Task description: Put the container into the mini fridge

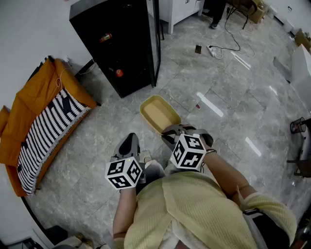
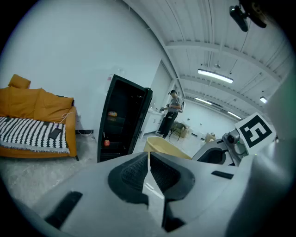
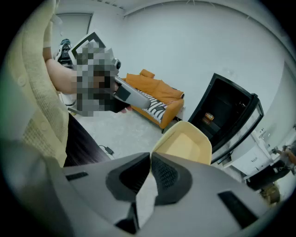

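Observation:
A shallow yellow container [image 1: 158, 113] hangs above the grey floor. My right gripper [image 1: 171, 132] is shut on its near rim. In the right gripper view the container [image 3: 186, 141] reaches out from the closed jaws [image 3: 150, 160] toward the black mini fridge [image 3: 225, 116]. The mini fridge [image 1: 119, 44] stands ahead against the wall with its door open. On its shelves are an orange can [image 1: 105, 37] and a red item [image 1: 119, 73]. My left gripper [image 1: 129, 145] is beside the right one, shut and holding nothing. The left gripper view shows the fridge [image 2: 121, 119] and the container [image 2: 165, 148] past its jaws [image 2: 148, 158].
An orange sofa with a striped blanket [image 1: 43, 121] lies along the left wall. A white cabinet [image 1: 182, 9] stands right of the fridge. A power strip with its cable [image 1: 215, 50] lies on the floor beyond. A person [image 2: 172, 113] stands far back.

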### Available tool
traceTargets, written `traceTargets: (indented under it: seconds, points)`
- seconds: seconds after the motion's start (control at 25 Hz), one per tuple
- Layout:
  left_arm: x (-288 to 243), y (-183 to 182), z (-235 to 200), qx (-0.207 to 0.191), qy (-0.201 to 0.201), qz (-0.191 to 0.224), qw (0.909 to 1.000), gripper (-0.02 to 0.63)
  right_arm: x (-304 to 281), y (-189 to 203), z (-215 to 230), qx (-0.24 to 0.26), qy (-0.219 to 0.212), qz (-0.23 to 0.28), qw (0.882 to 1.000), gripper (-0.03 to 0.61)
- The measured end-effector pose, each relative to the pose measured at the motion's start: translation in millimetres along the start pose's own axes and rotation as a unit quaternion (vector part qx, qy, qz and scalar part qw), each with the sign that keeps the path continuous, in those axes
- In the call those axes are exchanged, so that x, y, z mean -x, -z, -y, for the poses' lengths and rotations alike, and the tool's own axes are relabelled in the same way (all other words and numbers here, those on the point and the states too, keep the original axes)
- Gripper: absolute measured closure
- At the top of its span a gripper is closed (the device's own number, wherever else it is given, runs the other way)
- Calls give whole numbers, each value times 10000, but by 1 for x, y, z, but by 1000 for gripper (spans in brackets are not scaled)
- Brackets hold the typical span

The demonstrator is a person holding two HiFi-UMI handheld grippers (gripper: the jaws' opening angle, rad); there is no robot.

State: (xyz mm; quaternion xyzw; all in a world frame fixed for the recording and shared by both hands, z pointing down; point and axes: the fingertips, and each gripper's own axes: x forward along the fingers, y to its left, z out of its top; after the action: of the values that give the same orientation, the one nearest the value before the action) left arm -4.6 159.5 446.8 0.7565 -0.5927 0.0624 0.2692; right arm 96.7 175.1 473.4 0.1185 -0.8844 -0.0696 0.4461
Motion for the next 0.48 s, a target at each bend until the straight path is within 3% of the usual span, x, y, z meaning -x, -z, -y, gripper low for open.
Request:
traceTargets:
  seconds: [0.48]
  points:
    - [-6, 2, 6, -81, -44, -88, 9999, 578, 2, 1, 1, -24, -155, 118, 9998, 543]
